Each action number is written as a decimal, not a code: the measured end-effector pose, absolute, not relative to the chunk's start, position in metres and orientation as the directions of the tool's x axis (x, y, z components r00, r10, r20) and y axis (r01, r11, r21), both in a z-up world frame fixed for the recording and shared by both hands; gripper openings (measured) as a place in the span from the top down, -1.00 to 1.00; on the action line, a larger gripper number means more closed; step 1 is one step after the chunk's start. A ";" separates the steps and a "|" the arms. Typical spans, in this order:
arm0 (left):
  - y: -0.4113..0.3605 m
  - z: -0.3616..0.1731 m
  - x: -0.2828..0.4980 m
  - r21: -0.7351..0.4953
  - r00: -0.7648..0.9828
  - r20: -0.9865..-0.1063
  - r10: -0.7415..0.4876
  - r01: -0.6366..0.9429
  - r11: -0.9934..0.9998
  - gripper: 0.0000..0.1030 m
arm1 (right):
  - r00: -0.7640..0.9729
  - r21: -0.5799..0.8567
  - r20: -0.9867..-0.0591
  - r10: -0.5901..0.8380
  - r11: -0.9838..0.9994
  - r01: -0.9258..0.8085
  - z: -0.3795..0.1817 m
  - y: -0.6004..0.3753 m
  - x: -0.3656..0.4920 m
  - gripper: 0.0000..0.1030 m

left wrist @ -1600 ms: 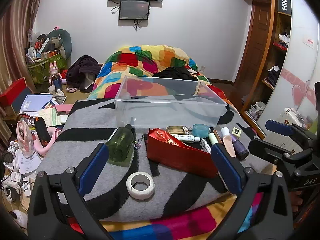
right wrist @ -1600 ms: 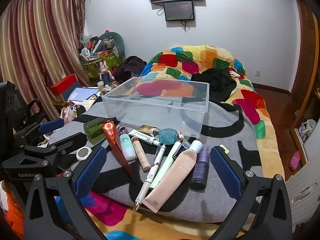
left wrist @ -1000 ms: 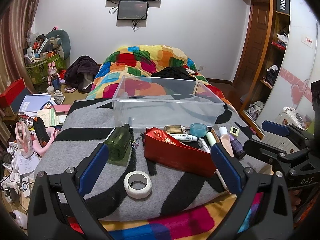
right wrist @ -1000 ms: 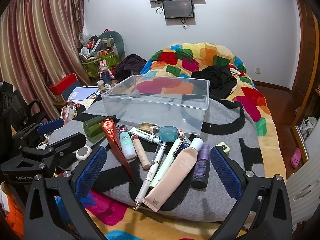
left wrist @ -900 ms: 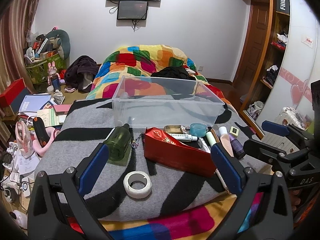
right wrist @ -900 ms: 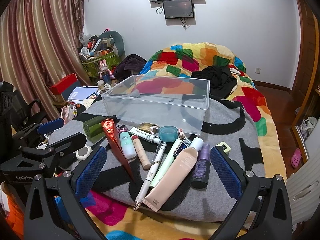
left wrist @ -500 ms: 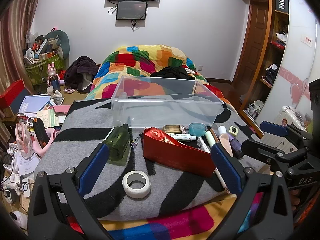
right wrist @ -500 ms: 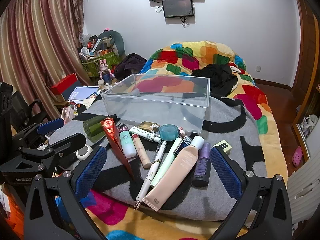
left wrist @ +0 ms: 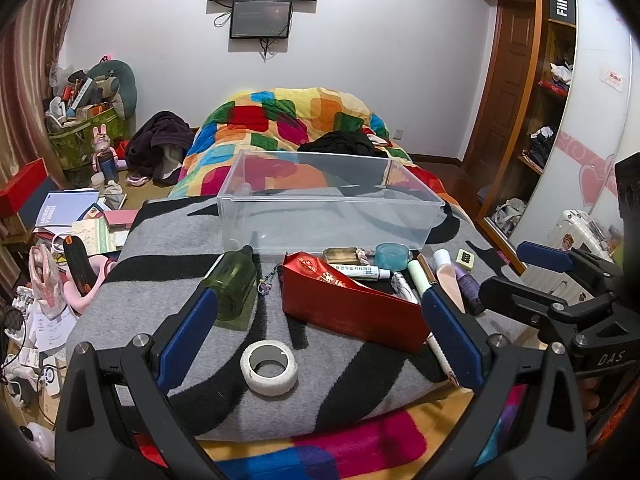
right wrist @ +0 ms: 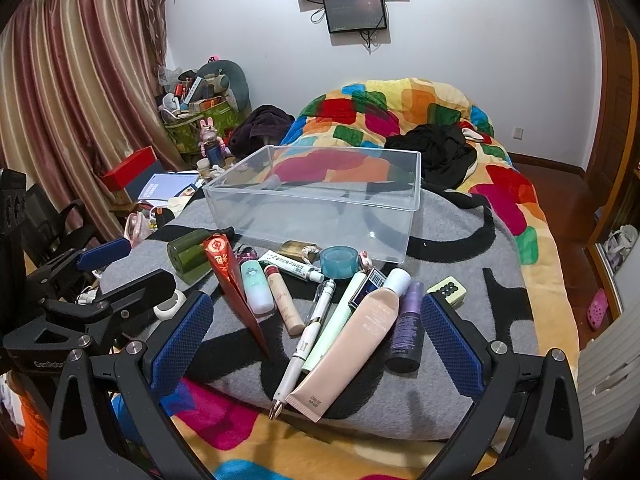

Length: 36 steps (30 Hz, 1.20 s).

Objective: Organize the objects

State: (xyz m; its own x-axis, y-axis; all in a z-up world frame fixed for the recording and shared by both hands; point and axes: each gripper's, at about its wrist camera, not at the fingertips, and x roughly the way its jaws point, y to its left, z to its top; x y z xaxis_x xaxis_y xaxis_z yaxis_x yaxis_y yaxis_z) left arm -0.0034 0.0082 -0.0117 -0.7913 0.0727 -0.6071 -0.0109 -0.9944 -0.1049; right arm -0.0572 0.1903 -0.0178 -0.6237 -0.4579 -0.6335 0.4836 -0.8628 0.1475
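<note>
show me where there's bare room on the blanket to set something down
Bare patches: blanket left of the green bottle, around the white tape roll, and inside the clear bin. Crowded: between the red pouch and purple bottle.

My jaws gape wide above the white tape roll (left wrist: 269,367); beyond it lie a red packet (left wrist: 348,304), green bottle (left wrist: 232,283) and seemingly empty clear bin (left wrist: 328,212).
</note>
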 end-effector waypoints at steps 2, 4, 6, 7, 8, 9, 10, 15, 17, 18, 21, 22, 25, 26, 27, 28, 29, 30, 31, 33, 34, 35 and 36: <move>0.008 -0.012 -0.003 -0.105 -0.791 -0.607 0.072 -0.011 -0.994 -1.00 | -0.623 0.148 -0.634 -0.458 -0.863 0.483 -0.018 0.190 -0.057 -1.00; 0.009 -0.012 -0.003 -0.104 -0.791 -0.607 0.073 -0.011 -0.994 -1.00 | -0.624 0.148 -0.633 -0.458 -0.863 0.483 -0.018 0.190 -0.057 -1.00; 0.008 -0.012 -0.003 -0.104 -0.791 -0.607 0.072 -0.011 -0.994 -1.00 | -0.624 0.148 -0.634 -0.458 -0.863 0.483 -0.018 0.190 -0.057 -1.00; 0.008 -0.012 -0.003 -0.105 -0.791 -0.608 0.073 -0.011 -0.994 -1.00 | -0.624 0.148 -0.634 -0.458 -0.863 0.483 -0.018 0.190 -0.057 -1.00; 0.009 -0.012 -0.003 -0.106 -0.790 -0.609 0.074 -0.012 -0.994 -1.00 | -0.624 0.148 -0.634 -0.458 -0.863 0.483 -0.018 0.190 -0.057 -1.00; 0.009 -0.013 -0.003 -0.106 -0.789 -0.610 0.076 -0.014 -0.994 -1.00 | -0.624 0.148 -0.634 -0.457 -0.863 0.482 -0.018 0.190 -0.058 -1.00; 0.009 -0.013 -0.003 -0.107 -0.788 -0.611 0.079 -0.016 -0.994 -1.00 | -0.624 0.148 -0.634 -0.457 -0.864 0.482 -0.018 0.191 -0.058 -1.00; 0.010 -0.015 -0.003 -0.112 -0.781 -0.619 0.088 -0.024 -0.993 -1.00 | -0.622 0.155 -0.636 -0.457 -0.865 0.477 -0.021 0.192 -0.058 -1.00; 0.009 -0.016 -0.004 -0.115 -0.779 -0.621 0.090 -0.023 -0.993 -1.00 | -0.624 0.155 -0.636 -0.455 -0.867 0.474 -0.022 0.193 -0.059 -1.00; 0.008 -0.017 -0.004 -0.119 -0.777 -0.622 0.092 -0.022 -0.993 -1.00 | -0.626 0.154 -0.635 -0.453 -0.868 0.472 -0.022 0.195 -0.059 -1.00; 0.003 -0.020 -0.005 -0.129 -0.776 -0.625 0.089 -0.009 -0.992 -0.99 | -0.631 0.156 -0.632 -0.450 -0.872 0.465 -0.023 0.200 -0.064 -0.99; 0.000 -0.022 -0.005 -0.134 -0.774 -0.627 0.087 -0.003 -0.991 -0.89 | -0.639 0.152 -0.630 -0.442 -0.877 0.456 -0.023 0.203 -0.065 -0.99; -0.009 -0.028 -0.008 -0.147 -0.754 -0.651 0.087 0.013 -0.989 -0.68 | -0.653 0.141 -0.631 -0.419 -0.889 0.435 -0.025 0.209 -0.069 -0.98; -0.013 -0.031 -0.008 -0.154 -0.747 -0.659 0.087 0.021 -0.988 -0.67 | -0.658 0.140 -0.632 -0.410 -0.895 0.422 -0.026 0.212 -0.070 -0.98; -0.017 -0.035 -0.008 -0.160 -0.741 -0.667 0.084 0.031 -0.987 -0.67 | -0.660 0.142 -0.634 -0.402 -0.900 0.412 -0.027 0.215 -0.072 -0.96; -0.021 -0.038 -0.007 -0.162 -0.735 -0.673 0.080 0.041 -0.986 -0.67 | -0.661 0.146 -0.638 -0.396 -0.905 0.401 -0.029 0.219 -0.075 -0.90; -0.024 -0.041 -0.007 -0.160 -0.730 -0.679 0.074 0.049 -0.986 -0.67 | -0.661 0.151 -0.643 -0.388 -0.910 0.387 -0.031 0.223 -0.078 -0.87; -0.027 -0.044 -0.005 -0.156 -0.726 -0.685 0.065 0.058 -0.986 -0.67 | -0.660 0.156 -0.648 -0.380 -0.914 0.374 -0.033 0.227 -0.081 -0.81; -0.029 -0.048 -0.005 -0.152 -0.720 -0.691 0.057 0.067 -0.986 -0.67 | -0.657 0.162 -0.656 -0.371 -0.920 0.357 -0.036 0.231 -0.085 -0.74; -0.035 -0.056 -0.004 -0.151 -0.704 -0.708 0.050 0.083 -0.985 -0.67 | -0.650 0.174 -0.673 -0.354 -0.929 0.326 -0.042 0.240 -0.092 -0.65; -0.037 -0.060 -0.004 -0.159 -0.696 -0.716 0.055 0.086 -0.984 -0.67 | -0.646 0.177 -0.679 -0.347 -0.932 0.315 -0.045 0.243 -0.095 -0.60; -0.039 -0.065 -0.003 -0.169 -0.687 -0.724 0.064 0.088 -0.982 -0.67 | -0.640 0.181 -0.689 -0.339 -0.936 0.301 -0.050 0.246 -0.098 -0.58; -0.039 -0.067 -0.004 -0.174 -0.681 -0.729 0.068 0.089 -0.981 -0.67 | -0.634 0.184 -0.697 -0.335 -0.938 0.293 -0.053 0.248 -0.100 -0.52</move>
State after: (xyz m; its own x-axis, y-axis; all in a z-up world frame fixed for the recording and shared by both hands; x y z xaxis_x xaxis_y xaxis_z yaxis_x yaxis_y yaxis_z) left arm -0.0037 -0.0393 -0.0675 -0.6814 0.0679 -0.7288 0.0889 -0.9807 -0.1744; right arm -0.0999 0.2478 -0.0531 -0.6345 -0.3350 -0.6966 0.2928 -0.9382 0.1845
